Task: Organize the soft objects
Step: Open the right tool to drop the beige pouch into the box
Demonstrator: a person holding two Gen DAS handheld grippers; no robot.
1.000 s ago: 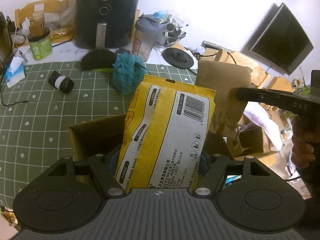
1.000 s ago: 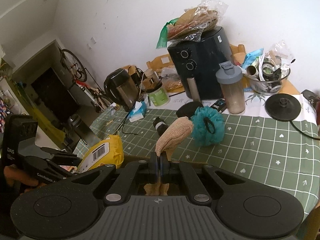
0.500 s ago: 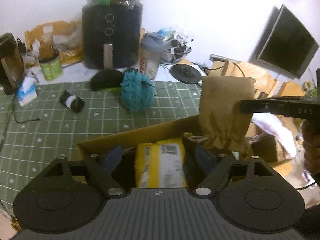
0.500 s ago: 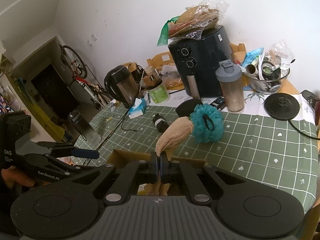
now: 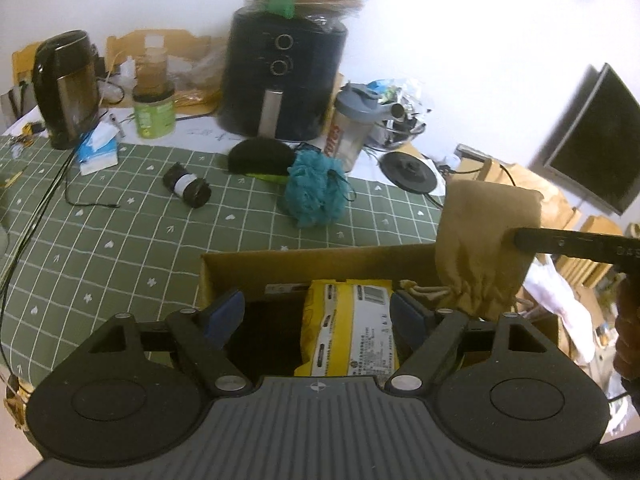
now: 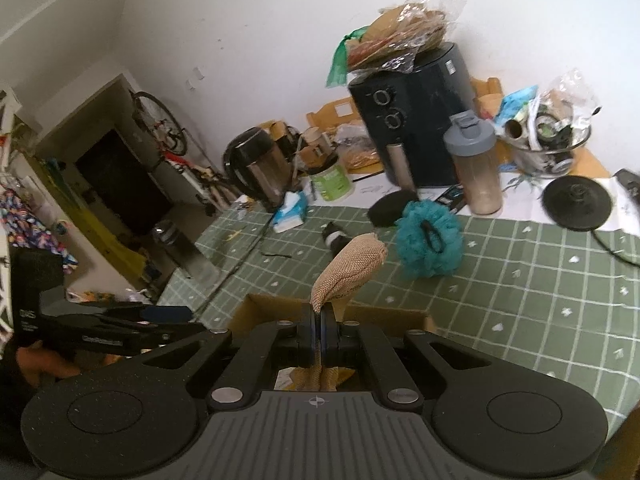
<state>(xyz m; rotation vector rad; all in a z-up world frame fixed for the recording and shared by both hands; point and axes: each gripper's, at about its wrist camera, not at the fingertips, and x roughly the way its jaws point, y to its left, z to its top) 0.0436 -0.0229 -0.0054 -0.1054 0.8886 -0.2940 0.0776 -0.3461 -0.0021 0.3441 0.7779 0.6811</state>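
Note:
My left gripper [image 5: 318,314] is open and empty above the open cardboard box [image 5: 320,262]. A yellow tissue pack [image 5: 352,324] lies inside the box below the jaws. My right gripper [image 6: 319,326] is shut on a tan burlap drawstring pouch [image 6: 352,268] and holds it over the box [image 6: 276,308]. In the left wrist view the pouch [image 5: 484,240] hangs at the box's right end, pinched by the right gripper's fingers [image 5: 560,242]. A teal bath pouf [image 5: 316,190] lies on the green tablecloth beyond the box; it also shows in the right wrist view [image 6: 430,244].
A black air fryer [image 5: 282,84], shaker bottle [image 5: 352,136], kettle [image 5: 66,88], green tub [image 5: 154,114], tissue packet [image 5: 98,154], black roll [image 5: 186,186] and a black lid [image 5: 408,166] stand at the back of the table [image 5: 100,248]. A monitor [image 5: 592,140] is at the right.
My left gripper opened and let the yellow tissue pack go; it dropped into the box. The left gripper then drew up and back. My right gripper kept the pouch over the box.

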